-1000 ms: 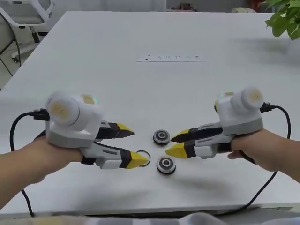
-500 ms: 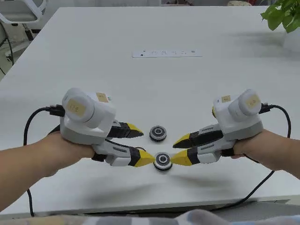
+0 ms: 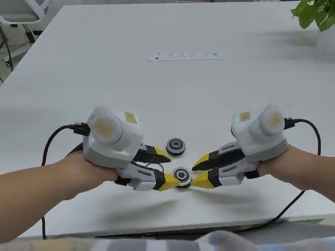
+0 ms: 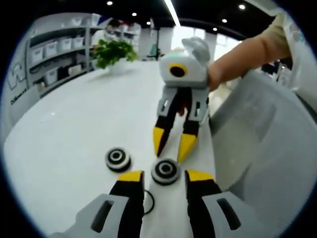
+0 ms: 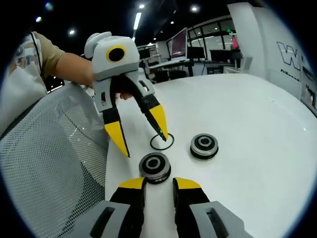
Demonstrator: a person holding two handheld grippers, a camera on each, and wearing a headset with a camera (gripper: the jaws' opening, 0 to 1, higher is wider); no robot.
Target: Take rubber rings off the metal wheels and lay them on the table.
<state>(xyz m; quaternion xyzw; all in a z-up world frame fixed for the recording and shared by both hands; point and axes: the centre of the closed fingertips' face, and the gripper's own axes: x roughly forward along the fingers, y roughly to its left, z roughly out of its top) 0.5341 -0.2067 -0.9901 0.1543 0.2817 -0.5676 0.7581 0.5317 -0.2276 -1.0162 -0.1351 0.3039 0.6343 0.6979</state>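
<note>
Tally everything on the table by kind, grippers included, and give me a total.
Metal wheels: 2
Loose rubber ring: 1
Power strip: 1
Plant: 1
Grippers: 2 (left gripper, right gripper)
Total: 7

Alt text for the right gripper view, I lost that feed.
Right gripper, jaws open, just short of the near wheel. Opposite, the left gripper is open, one jaw tip over a loose rubber ring; a second wheel sits beside.

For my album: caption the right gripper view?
Both open, left gripper and right gripper flank a metal wheel; a loose rubber ring lies beside another wheel.
</note>
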